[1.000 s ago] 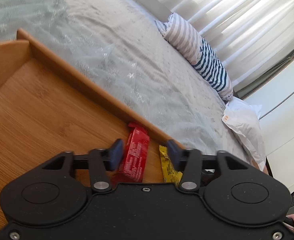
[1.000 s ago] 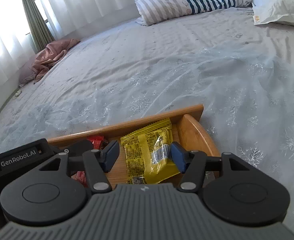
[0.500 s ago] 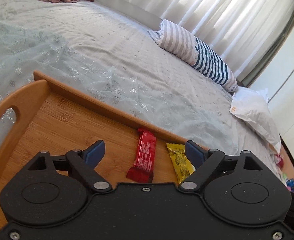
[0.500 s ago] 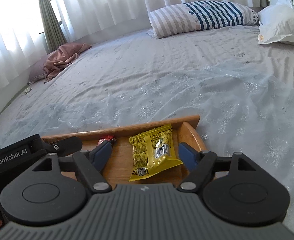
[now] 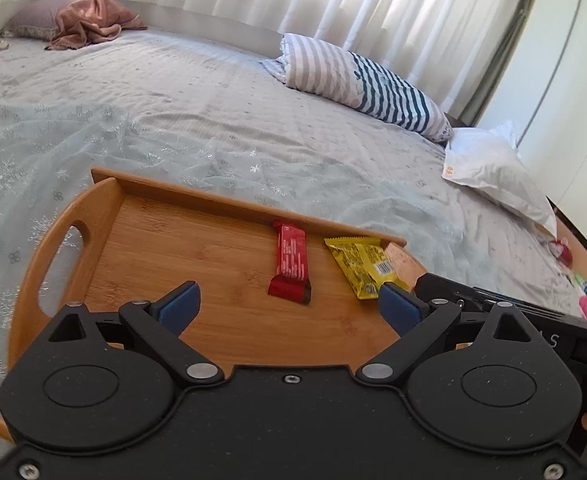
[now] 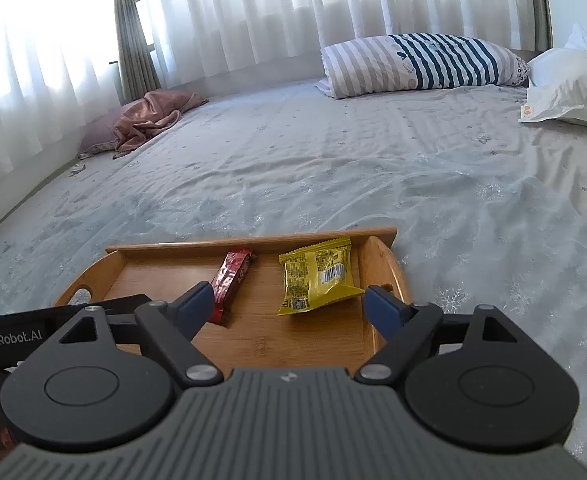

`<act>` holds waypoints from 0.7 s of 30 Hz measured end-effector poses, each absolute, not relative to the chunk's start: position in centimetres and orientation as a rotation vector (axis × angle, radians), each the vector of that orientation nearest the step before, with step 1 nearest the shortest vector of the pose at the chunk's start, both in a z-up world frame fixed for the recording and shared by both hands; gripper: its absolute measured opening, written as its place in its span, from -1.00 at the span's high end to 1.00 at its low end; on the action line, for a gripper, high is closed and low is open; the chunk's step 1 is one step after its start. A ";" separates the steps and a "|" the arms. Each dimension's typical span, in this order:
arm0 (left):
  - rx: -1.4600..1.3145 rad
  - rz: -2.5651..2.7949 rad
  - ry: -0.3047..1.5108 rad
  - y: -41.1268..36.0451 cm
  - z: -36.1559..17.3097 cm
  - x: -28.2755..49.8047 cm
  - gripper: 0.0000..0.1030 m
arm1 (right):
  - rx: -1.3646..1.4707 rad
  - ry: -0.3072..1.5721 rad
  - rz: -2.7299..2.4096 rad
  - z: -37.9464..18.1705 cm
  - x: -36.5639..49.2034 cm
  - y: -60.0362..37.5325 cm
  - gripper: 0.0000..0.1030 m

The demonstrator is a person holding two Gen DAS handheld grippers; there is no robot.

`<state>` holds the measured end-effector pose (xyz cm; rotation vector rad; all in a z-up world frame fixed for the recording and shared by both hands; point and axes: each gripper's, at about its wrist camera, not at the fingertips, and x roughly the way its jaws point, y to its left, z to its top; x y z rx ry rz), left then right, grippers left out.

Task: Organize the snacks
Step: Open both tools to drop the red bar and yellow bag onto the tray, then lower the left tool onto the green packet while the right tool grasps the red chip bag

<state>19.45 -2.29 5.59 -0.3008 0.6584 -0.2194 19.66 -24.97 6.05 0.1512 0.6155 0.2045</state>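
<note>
Wooden tray [image 5: 197,248]: red bar [image 5: 291,260], yellow packet [image 5: 359,264] at far wall; both grippers [image 5: 289,306] [image 6: 289,306] opening, empty; soft bedding could tip tray.

A wooden bamboo tray with cut-out handles [image 5: 105,208] sits on the grey quilted bed [image 5: 197,120]. In it, against the far wall, lie a red snack bar [image 5: 291,260] and, right of it and apart, a yellow foil snack packet [image 5: 359,262]. Behind, a striped pillow [image 5: 357,80]; farther right, seemingly touching it, a white pillow [image 5: 497,176].
</note>
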 end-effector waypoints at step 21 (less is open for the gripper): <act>-0.094 -0.230 0.538 -0.3 5.4 8.9 -0.98 | 0.075 0.541 0.200 3.9 10.1 -25.4 -1.00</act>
